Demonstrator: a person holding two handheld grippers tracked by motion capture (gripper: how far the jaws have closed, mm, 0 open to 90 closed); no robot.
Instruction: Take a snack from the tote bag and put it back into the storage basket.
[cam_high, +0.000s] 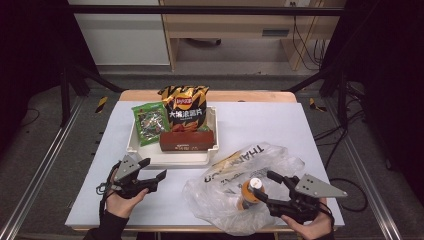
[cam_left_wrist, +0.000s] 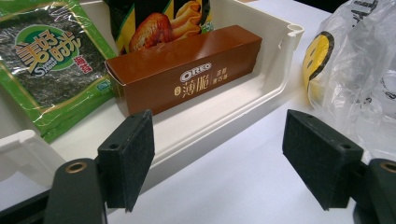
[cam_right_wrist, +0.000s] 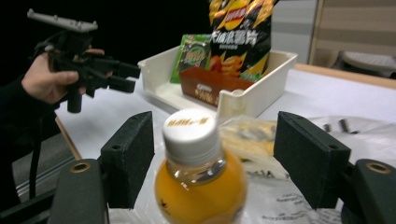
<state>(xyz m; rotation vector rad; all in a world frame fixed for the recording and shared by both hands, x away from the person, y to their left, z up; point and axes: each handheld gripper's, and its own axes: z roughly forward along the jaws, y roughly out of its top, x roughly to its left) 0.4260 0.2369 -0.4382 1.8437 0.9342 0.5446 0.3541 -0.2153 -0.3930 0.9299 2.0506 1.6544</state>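
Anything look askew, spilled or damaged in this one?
Nothing stands out. The orange drink bottle stands upright and capped on the plastic bag, between the open right tongs. Snacks sit tidily in the white tray.

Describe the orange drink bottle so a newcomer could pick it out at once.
Start at the white tray of snacks in the middle of the table, then move to the clear plastic bag lying near its right front corner. The bottle stands on that bag between the right gripper's open jaws: the one container of orange liquid, capped in white.

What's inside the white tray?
The white tray holds a chip bag, a green seaweed packet and a brown cookie box. Their undersides and whatever lies beneath are hidden.
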